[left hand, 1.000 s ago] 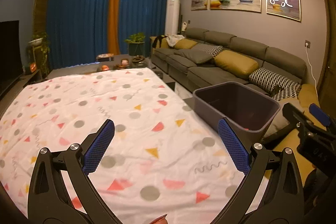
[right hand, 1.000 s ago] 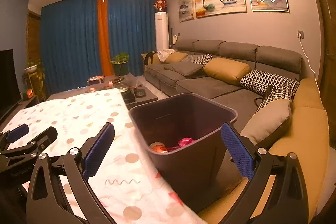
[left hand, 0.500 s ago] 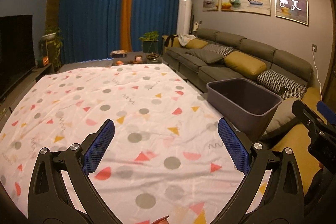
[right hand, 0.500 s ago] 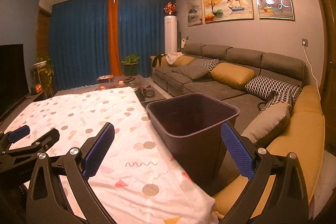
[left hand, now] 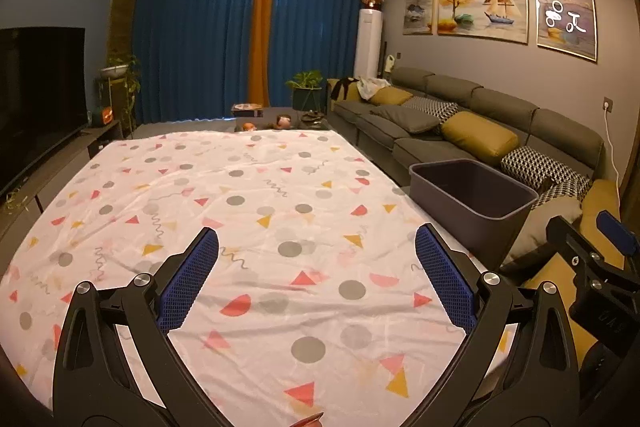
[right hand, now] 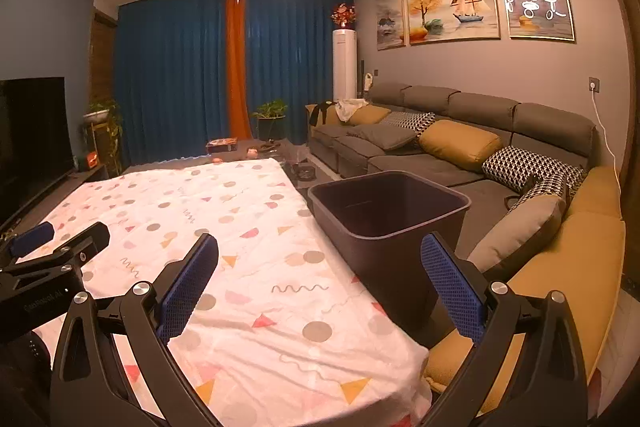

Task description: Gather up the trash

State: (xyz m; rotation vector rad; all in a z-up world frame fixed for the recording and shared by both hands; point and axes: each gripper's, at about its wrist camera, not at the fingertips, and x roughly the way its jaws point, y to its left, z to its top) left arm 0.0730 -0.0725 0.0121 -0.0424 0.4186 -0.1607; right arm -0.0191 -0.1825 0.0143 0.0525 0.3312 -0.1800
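A dark grey bin point(right hand: 390, 215) stands on the floor between the table's right edge and the sofa; it also shows in the left wrist view point(left hand: 476, 203). Its inside is hidden from both views. My left gripper point(left hand: 316, 279) is open and empty above the near part of the patterned tablecloth point(left hand: 240, 211). My right gripper point(right hand: 320, 285) is open and empty, near the table's right edge, short of the bin. I see no trash on the cloth point(right hand: 224, 227).
A grey sofa point(right hand: 460, 143) with yellow and patterned cushions runs along the right wall. A low coffee table with small items point(left hand: 276, 123) stands beyond the table. A TV point(left hand: 36, 95) is at the left. Blue curtains hang at the back.
Both grippers have pulled back and up from the bin and table. The bin looks smaller and farther, and its contents no longer show. Both stay open.
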